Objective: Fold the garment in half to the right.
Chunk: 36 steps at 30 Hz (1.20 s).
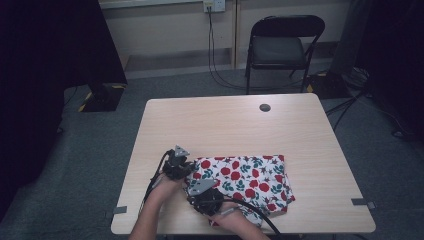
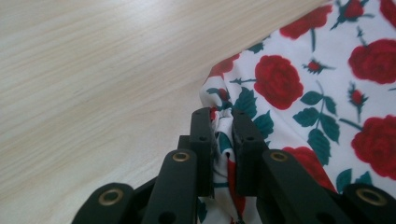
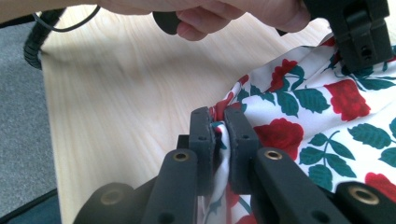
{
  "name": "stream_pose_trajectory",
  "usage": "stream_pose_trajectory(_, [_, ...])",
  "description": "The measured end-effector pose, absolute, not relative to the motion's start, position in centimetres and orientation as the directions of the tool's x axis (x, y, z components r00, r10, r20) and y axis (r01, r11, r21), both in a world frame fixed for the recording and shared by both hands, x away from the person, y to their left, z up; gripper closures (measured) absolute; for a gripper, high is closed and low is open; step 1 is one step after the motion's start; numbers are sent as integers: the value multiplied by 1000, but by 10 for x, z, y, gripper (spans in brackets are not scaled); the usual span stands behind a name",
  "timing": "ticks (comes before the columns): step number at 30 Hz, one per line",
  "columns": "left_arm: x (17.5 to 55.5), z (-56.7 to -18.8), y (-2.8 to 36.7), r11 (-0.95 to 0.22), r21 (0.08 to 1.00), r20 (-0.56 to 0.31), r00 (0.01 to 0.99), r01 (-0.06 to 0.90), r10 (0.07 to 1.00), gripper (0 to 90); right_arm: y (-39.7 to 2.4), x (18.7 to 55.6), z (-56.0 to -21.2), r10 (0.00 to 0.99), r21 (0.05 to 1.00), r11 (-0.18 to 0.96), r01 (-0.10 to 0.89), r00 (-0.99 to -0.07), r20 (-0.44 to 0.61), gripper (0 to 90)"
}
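While one rose-print cloth (image 1: pixel 245 181) lies folded, two hand-held grippers, left (image 2: pixel 223 135) and right (image 3: pixel 219 135), clamp its edge.

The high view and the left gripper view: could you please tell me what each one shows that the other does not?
High view: the whole table, a black folding chair behind it, a wall socket, and both grippers side by side at the cloth's left edge.

Left gripper view: close up, the left gripper with its fingers shut on a bunched fold of fabric.

Both: the rose-print cloth lying on the light wood tabletop.
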<state>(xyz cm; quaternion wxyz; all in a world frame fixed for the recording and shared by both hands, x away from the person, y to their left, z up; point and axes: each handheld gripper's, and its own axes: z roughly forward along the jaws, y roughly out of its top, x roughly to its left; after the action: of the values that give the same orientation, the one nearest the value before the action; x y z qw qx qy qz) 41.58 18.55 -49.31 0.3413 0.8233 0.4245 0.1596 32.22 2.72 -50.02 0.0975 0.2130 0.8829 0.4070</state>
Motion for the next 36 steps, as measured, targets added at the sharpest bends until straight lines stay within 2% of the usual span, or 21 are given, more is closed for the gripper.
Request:
stream_pose_trajectory(7, [410,-482,199,-381,706,-40,571,596,820,818,35,321,-492,425,775,569,275,-905,9,829])
stream_pose_trajectory(12, [405,-474,212,-341,691,-63,524,637,850,818,43,322,-487,398,785,561,263,-917,22,827])
stream_pose_trajectory(19, [398,-463,235,-339,653,-38,477,677,878,818,64,321,-477,358,799,551,240,-933,33,826])
stream_pose_trajectory(24, [394,-450,242,-345,651,-35,482,676,876,818,74,321,-467,341,814,536,223,-939,33,825])
stream_pose_trajectory(30, [393,-426,236,-370,658,-35,517,656,855,818,63,325,-445,339,850,483,212,-940,41,824])
stream_pose_trajectory(36, [401,-399,213,-382,679,-32,545,627,838,817,37,329,-423,310,882,435,183,-950,45,822])
